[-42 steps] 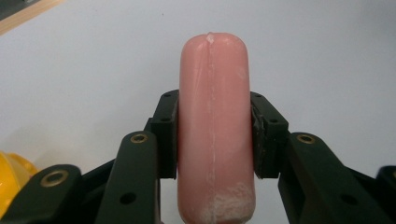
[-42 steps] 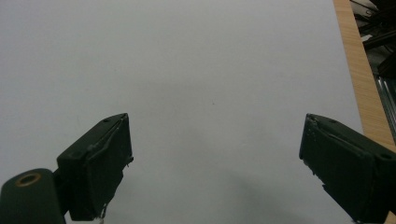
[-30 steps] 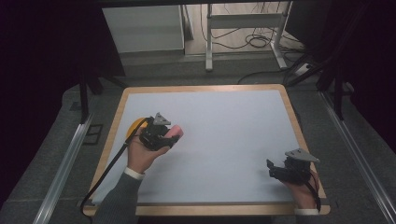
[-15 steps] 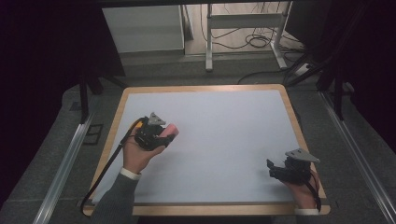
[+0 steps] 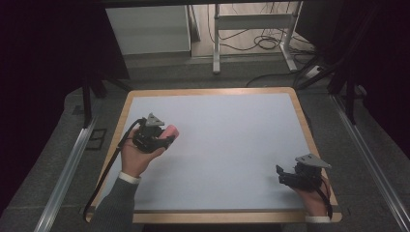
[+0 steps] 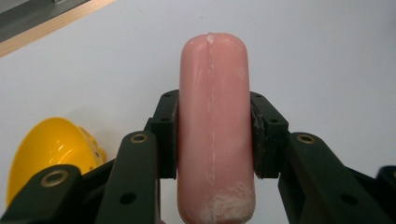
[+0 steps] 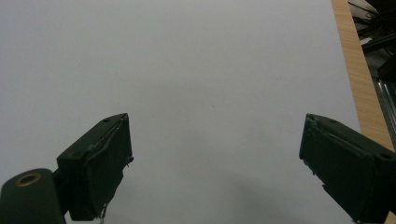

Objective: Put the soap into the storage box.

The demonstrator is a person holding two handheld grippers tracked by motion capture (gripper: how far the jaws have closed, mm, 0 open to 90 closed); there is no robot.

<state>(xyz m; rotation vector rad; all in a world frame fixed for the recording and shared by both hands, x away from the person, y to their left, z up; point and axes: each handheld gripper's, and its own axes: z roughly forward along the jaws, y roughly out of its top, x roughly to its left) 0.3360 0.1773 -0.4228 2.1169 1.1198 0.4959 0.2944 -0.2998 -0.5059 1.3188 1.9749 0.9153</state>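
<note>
A smooth pink cylinder with rounded ends (image 6: pixel 212 70) stands between the jaws of my left gripper (image 6: pixel 215 135), and both pads press on its sides. In the high view the left gripper (image 5: pixel 164 140) is over the left part of the white table top (image 5: pixel 232 135), with the pink cylinder (image 5: pixel 171 130) sticking out toward the right. A yellow rounded object (image 6: pixel 46 149) lies on the table just beside the left jaw. My right gripper (image 5: pixel 285 176) rests near the front right corner. In its own view the right gripper (image 7: pixel 215 168) stands wide open over bare white surface.
The table has a wooden rim (image 5: pixel 217 216); its right edge (image 7: pixel 359 74) runs close to the right gripper. A black cable (image 5: pixel 109 169) trails from the left gripper off the front left. Metal rails (image 5: pixel 67 169) flank the table, and a desk frame (image 5: pixel 251 24) stands behind it.
The left gripper has shifted slightly with the pink cylinder still in it. The yellow object seen beside it earlier is now hidden in the high view. The right gripper has stayed still.
</note>
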